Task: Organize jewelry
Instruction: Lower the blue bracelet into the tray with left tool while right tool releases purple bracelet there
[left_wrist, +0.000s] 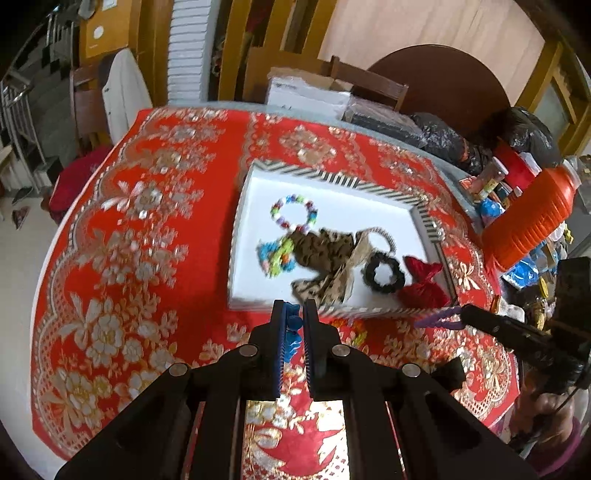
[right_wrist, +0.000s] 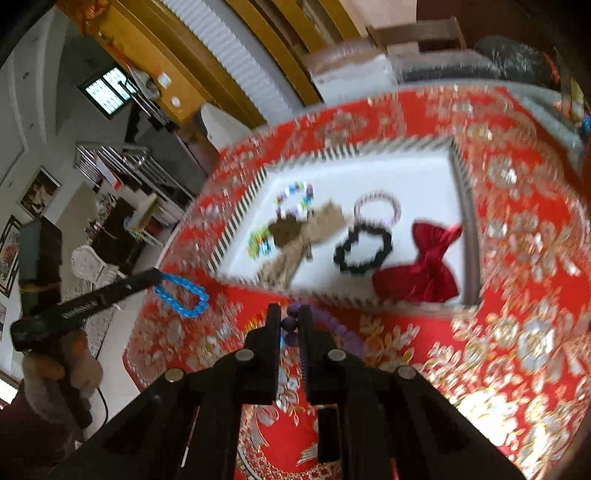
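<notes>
**Materials and Surface Finish**

Tablecloth (left_wrist: 122, 221): red cloth, shiny metallic floral pattern. Tray (left_wrist: 332, 177): smooth matt white floor. Blue bracelet (right_wrist: 183, 293): glossy translucent beads. At its 3 o'clock, red bow (right_wrist: 424, 266): satin-sheen fabric. Black scrunchie (right_wrist: 364, 251): matt cloth.

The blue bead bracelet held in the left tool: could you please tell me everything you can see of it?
The blue bead bracelet is a closed loop of glossy, translucent-looking bright blue beads, probably plastic or glass. The left tool is shut on a few beads at one end, and the rest hangs free as a drooping oval above the red floral tablecloth, short of the striped tray. Nothing else touches it.
</notes>
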